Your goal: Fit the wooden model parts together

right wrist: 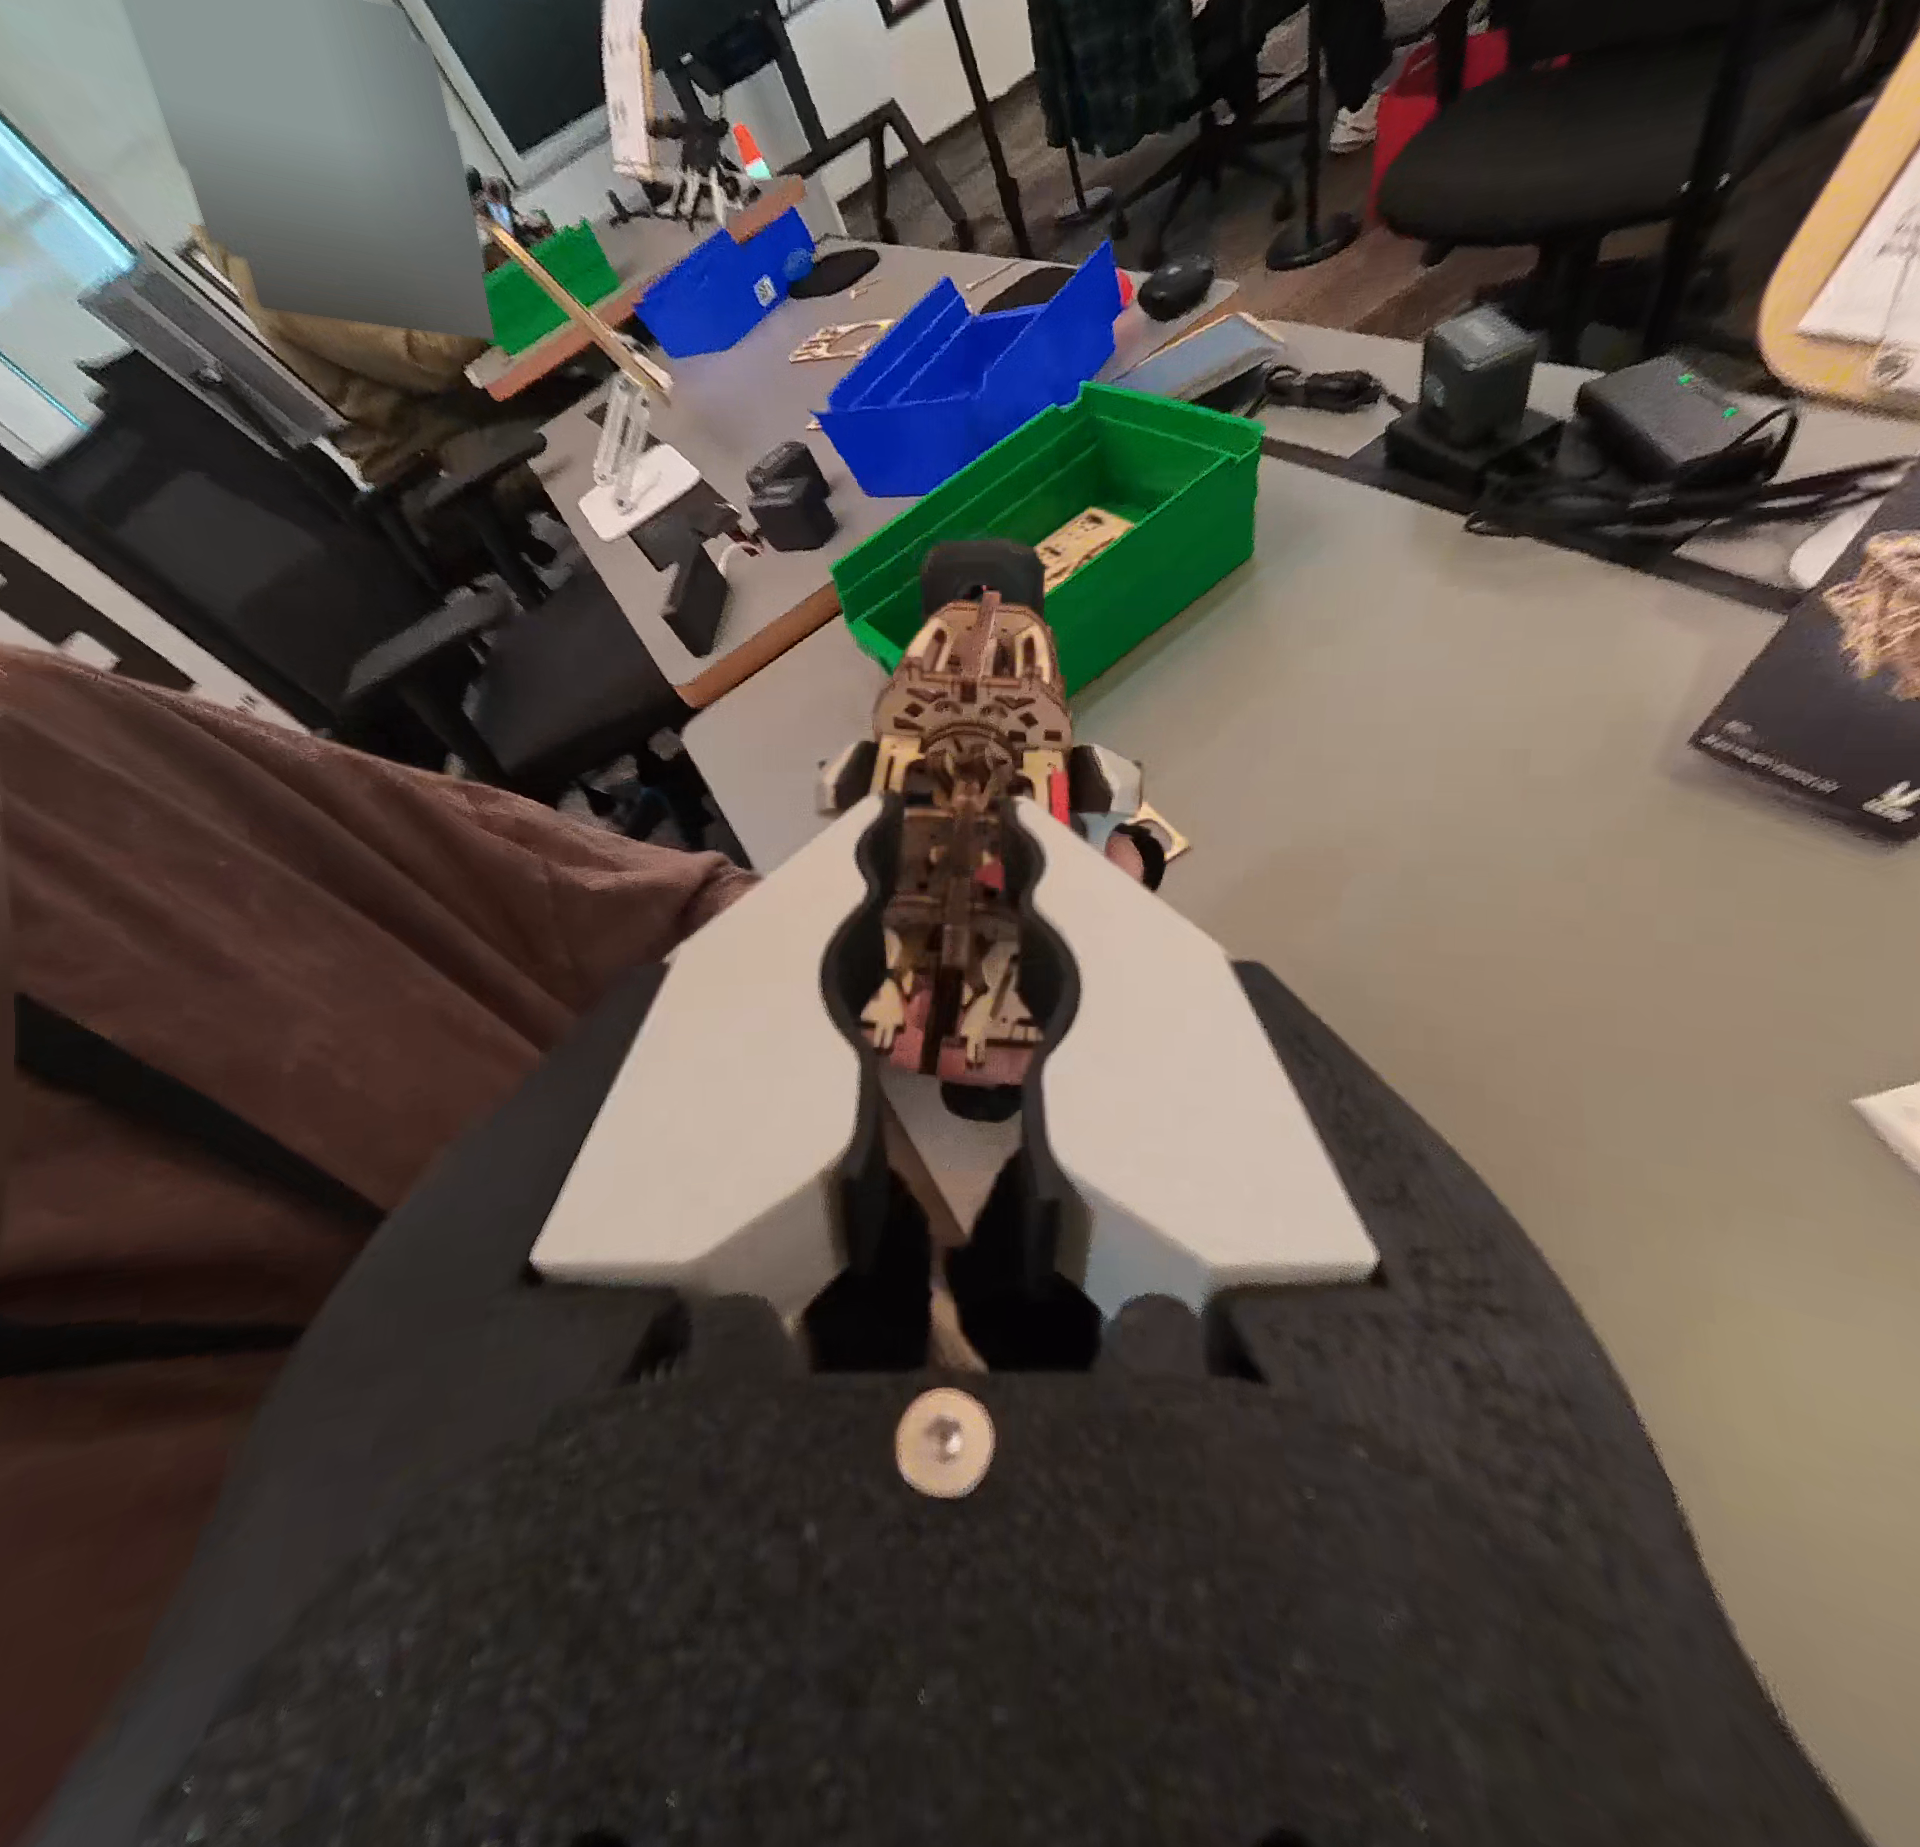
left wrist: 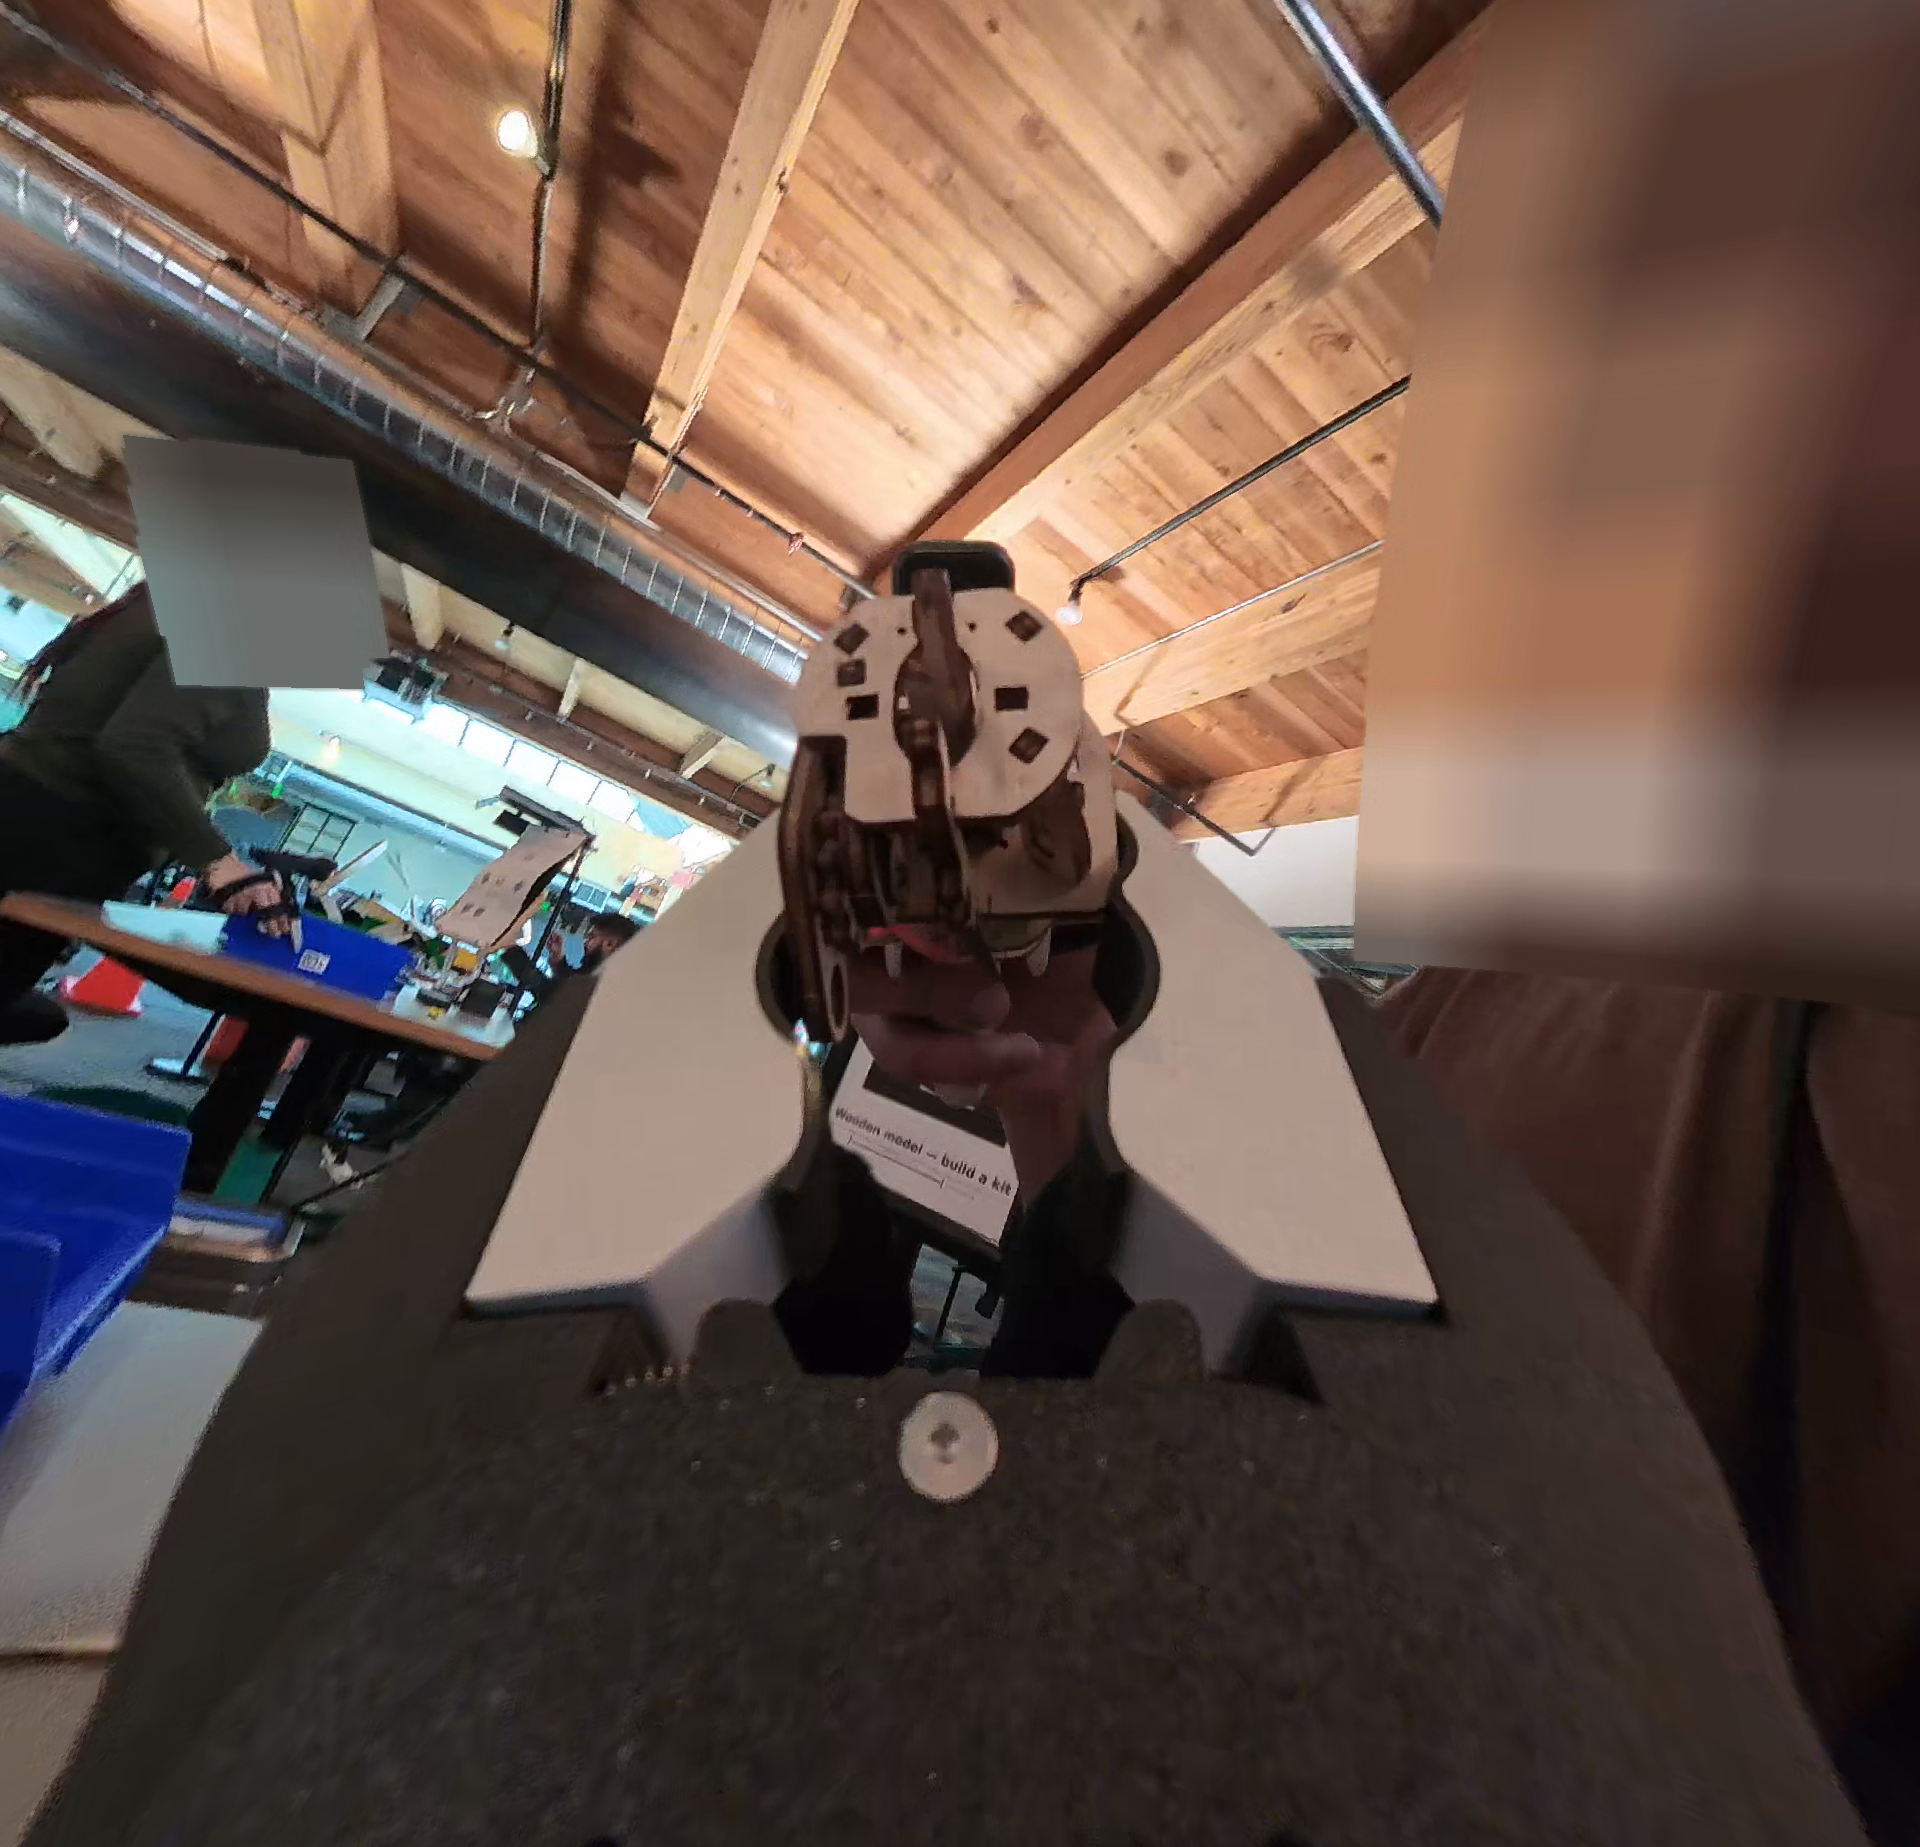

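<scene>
A partly built wooden model (left wrist: pixel 940 748) of pale laser-cut plywood is held up in the air, its round slotted plate facing the left wrist camera. My left gripper (left wrist: pixel 951 862) is shut on its lower part. In the right wrist view the same model (right wrist: pixel 971 758) runs lengthwise between my grey fingers (right wrist: pixel 758 1049), and my right gripper (right wrist: pixel 956 841) is shut on it above the grey table (right wrist: pixel 1455 914). The two grippers face each other, and each one's black tip shows just beyond the model in the other's view. A loose wooden sheet (right wrist: pixel 1086 540) lies in a green bin.
The green bin (right wrist: pixel 1164 550) and blue bins (right wrist: pixel 966 374) stand behind the model. A dark booklet (right wrist: pixel 1808 727) lies at the right, with chargers and cables (right wrist: pixel 1558 426) at the back. A brown sleeve (right wrist: pixel 260 914) fills the left. A person stands at another table (left wrist: pixel 260 976).
</scene>
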